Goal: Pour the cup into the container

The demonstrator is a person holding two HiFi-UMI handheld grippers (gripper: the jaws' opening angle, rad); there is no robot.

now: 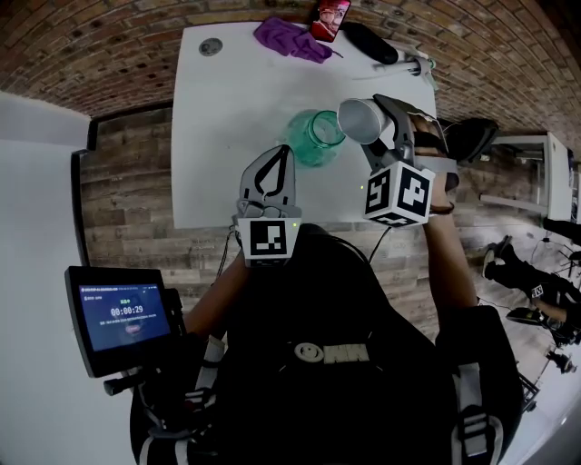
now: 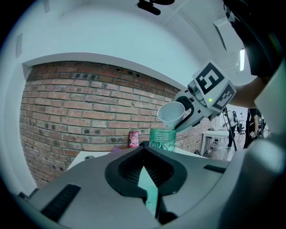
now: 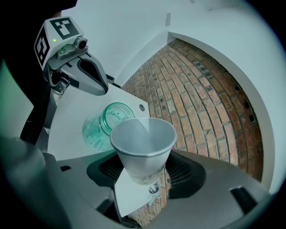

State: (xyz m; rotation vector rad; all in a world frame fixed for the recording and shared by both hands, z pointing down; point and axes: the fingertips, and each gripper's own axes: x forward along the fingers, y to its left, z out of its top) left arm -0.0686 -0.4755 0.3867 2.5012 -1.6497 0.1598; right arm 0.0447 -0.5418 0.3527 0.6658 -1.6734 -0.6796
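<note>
A white paper cup (image 1: 360,118) hangs tipped on its side, with its mouth toward a green glass jar (image 1: 315,136) that stands on the white table (image 1: 227,136). My right gripper (image 1: 374,123) is shut on the cup, one jaw on each side. In the right gripper view the cup (image 3: 144,150) looks empty inside, and the jar (image 3: 105,125) lies just beyond its rim. My left gripper (image 1: 281,156) is shut on nothing, a little short of the jar on the near side. From the left gripper view the cup (image 2: 172,114) tilts right above the jar's mouth (image 2: 162,134).
At the table's far edge lie a purple cloth (image 1: 290,38), a red phone (image 1: 330,18) and a black object (image 1: 368,41). A round cable hole (image 1: 211,46) sits at the far left corner. A small screen (image 1: 123,318) is mounted at my lower left.
</note>
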